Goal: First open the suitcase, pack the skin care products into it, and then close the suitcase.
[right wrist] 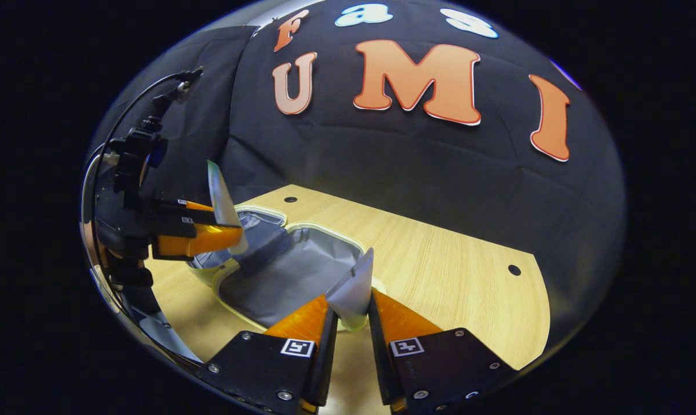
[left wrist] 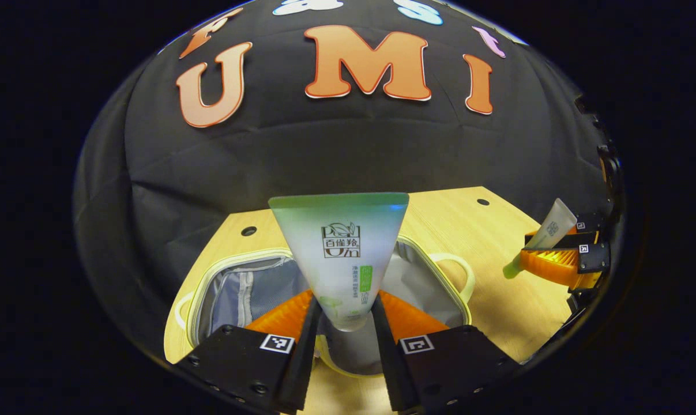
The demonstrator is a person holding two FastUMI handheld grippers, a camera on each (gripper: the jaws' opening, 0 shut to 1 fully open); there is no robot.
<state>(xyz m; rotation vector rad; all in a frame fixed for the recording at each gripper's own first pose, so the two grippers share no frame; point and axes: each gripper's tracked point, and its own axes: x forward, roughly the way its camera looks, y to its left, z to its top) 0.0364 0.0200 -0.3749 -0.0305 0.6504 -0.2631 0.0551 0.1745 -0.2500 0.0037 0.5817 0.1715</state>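
Setting: a pale wood-grain tabletop (right wrist: 440, 259) with small round holes near its edges stands in a booth before a black cloth wall (right wrist: 382, 161).

Suitcase: a small suitcase (right wrist: 290, 276) with a cream-yellow rim lies open flat on the tabletop, its two grey-lined halves side by side; in the left gripper view a zipped inner flap and a carrying handle on either outer side show.

Left gripper: the left gripper (left wrist: 346, 314) has its jaws clenched on the lower, narrow end of a large skin care tube (left wrist: 342, 253), translucent white shading to green at its wide crimped top. The tube stands upright, crimp up and cap end down, above the open suitcase. In the right gripper view the same gripper appears at the left edge, side on, with the tube seen thin from its edge over the suitcase's far half.

Right gripper: the right gripper (right wrist: 350, 314) has its jaws clamped on a small skin care tube (right wrist: 353, 288), held with its crimped end up and its pale green cap down between the fingers, at the near right rim of the suitcase. In the left gripper view this gripper shows at the right, well apart from the suitcase over the bare tabletop, the slim tube tilted with its green cap pointing down-left.

Contents: whether anything lies inside the suitcase cannot be told.
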